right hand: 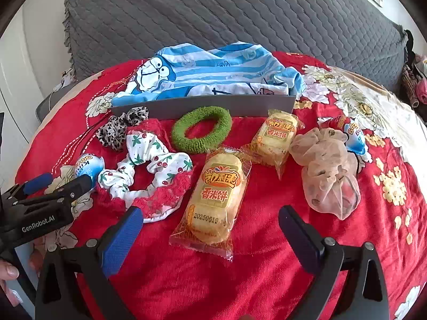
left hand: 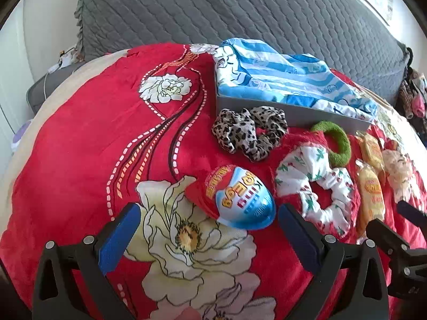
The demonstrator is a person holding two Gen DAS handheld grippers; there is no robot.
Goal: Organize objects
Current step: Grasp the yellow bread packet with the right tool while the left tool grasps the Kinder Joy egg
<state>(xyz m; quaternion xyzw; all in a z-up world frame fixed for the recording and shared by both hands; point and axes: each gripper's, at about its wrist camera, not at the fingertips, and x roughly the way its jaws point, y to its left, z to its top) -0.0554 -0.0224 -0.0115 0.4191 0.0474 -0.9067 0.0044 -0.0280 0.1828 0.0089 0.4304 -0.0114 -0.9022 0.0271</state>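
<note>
The foil-wrapped egg (left hand: 234, 200) lies on the red flowered blanket (left hand: 80, 146) just ahead of the left gripper (left hand: 208, 237), its long axis slanting, blue rounded end nearest the right finger. That gripper hovers low with jaws wide, holding nothing. Right of the egg, a soft cherry-print scrunchie (right hand: 149, 168) overlaps a fuzzy red one. The crinkly cake packet (right hand: 213, 194) lies lengthwise, pointing away between the right gripper's (right hand: 208, 237) wide, empty jaws. Behind sits a grey tray (right hand: 202, 106) of striped cloth.
</note>
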